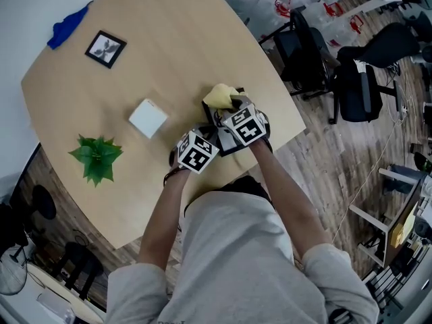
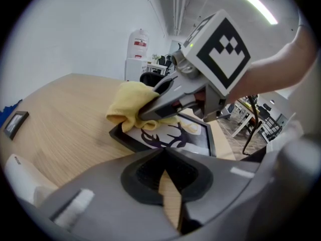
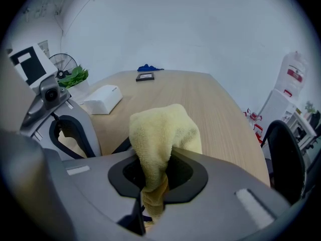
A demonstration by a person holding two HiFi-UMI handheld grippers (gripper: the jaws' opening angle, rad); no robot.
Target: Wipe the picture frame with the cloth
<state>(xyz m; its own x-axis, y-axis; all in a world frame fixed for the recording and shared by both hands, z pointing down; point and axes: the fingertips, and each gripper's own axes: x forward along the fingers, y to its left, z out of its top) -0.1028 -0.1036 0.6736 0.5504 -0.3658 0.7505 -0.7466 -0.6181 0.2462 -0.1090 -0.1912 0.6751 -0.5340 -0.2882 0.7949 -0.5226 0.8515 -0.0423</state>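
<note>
1. The picture frame (image 2: pixel 168 136) lies flat on the wooden table (image 1: pixel 175 46), at its near right edge, just in front of the person. It has a black border and holds a pale print of a dark antlered deer head.
2. The right gripper (image 3: pixel 154 172) has its jaws closed tight on the yellow cloth (image 3: pixel 163 132). The cloth bunches up out of the jaws in a rounded wad.
3. In the left gripper view, that wad presses down on the far left corner of the frame and hangs over its border onto the table.
4. The left gripper (image 2: pixel 163 157) sits just left of the right one. Its jaws meet at the tips and nothing shows between them; only a wedge of table shows behind the tips. The tips point at the frame's near edge, and I cannot tell whether they touch it.
5. A white box (image 1: pixel 148 118) stands left of the grippers, towards the middle of the table. Its top faces up, and what it holds cannot be seen.
6. A green leafy plant (image 1: pixel 96 157) stands at the near left, well apart from the frame; its pot is hidden under the leaves.
7. At the far left, a small black frame (image 1: pixel 105 48) lies flat with a blue cloth (image 1: pixel 67 27) just beyond it at the table edge.
8. Black office chairs (image 1: pixel 307 52) stand on the floor to the right of the table.
</note>
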